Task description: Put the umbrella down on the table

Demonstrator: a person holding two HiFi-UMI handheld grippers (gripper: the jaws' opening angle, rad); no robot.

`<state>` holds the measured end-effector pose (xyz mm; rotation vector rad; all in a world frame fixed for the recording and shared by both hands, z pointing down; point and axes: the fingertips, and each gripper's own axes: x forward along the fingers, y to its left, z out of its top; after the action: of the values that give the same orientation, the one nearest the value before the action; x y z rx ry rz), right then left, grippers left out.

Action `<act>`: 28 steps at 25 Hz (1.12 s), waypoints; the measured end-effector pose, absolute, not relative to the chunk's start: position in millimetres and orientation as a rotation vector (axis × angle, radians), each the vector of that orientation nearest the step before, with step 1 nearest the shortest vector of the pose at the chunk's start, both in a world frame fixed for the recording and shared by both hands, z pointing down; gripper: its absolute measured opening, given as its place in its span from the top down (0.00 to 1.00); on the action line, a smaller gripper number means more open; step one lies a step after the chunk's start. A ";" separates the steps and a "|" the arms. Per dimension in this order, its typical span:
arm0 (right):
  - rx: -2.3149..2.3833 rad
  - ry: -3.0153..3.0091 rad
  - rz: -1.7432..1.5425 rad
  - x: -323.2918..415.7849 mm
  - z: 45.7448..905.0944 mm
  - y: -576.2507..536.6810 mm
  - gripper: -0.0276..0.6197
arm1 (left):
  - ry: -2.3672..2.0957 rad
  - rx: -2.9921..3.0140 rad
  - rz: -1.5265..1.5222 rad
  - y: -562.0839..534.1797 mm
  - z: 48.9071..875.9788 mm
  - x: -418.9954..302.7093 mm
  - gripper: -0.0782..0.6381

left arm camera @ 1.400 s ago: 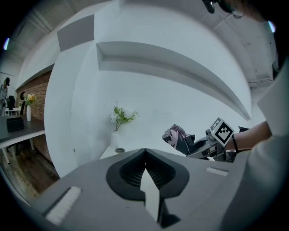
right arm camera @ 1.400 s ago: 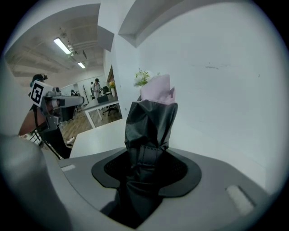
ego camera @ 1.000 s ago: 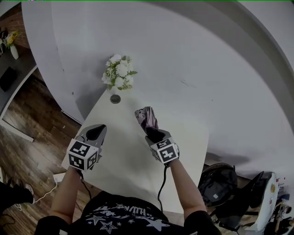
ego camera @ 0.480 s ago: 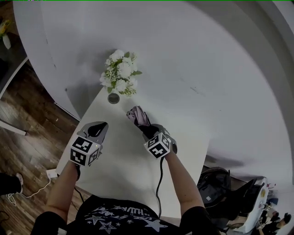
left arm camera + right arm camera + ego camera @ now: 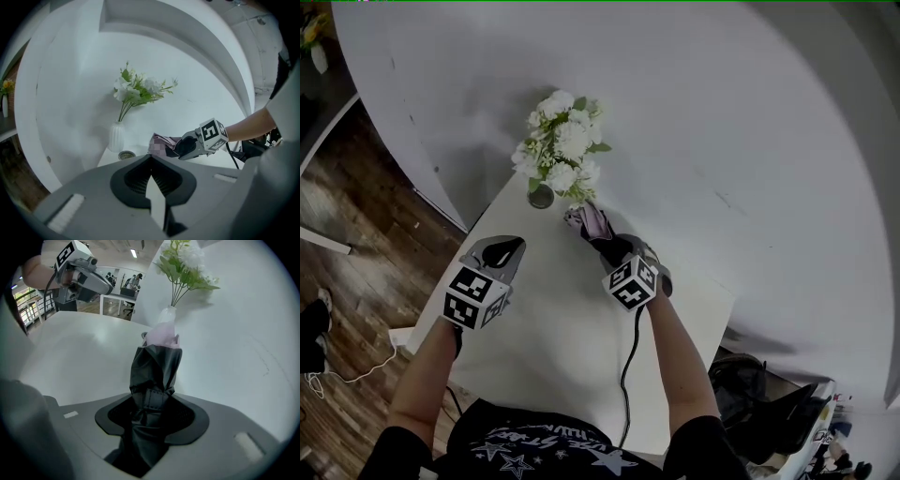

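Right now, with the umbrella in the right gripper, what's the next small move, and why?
Probably lower the right gripper toward the table, easing back from the flowers: its jaws are clamped on the folded umbrella, whose tip sits close to the vase.

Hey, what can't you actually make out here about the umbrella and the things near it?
- Handle end of the umbrella: right gripper view, buried between the closed jaws of the right gripper.
- Whether the umbrella touches the table: head view, its underside is hidden from above; left gripper view, cut off by the body of the left gripper.
- Small round object beside the flowers: head view, too small to identify.
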<state>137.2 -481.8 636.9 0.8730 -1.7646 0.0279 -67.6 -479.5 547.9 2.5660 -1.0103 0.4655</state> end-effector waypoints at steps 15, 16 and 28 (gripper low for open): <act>0.794 -1.778 0.017 138.0 650.4 -508.6 0.61 | -0.987 2.528 0.451 -482.4 557.9 -59.7 0.89; 0.794 -1.778 0.014 138.2 650.5 -508.8 0.61 | -0.985 2.528 0.453 -481.6 558.2 -59.1 0.89; 0.867 -1.734 -0.007 142.7 648.1 -511.1 0.55 | -0.992 2.537 0.413 -475.7 550.4 -60.1 0.89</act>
<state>142.7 -511.1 648.1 0.8673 -1.7336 -0.0069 -60.1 -475.7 550.4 2.5367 -0.9918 0.4126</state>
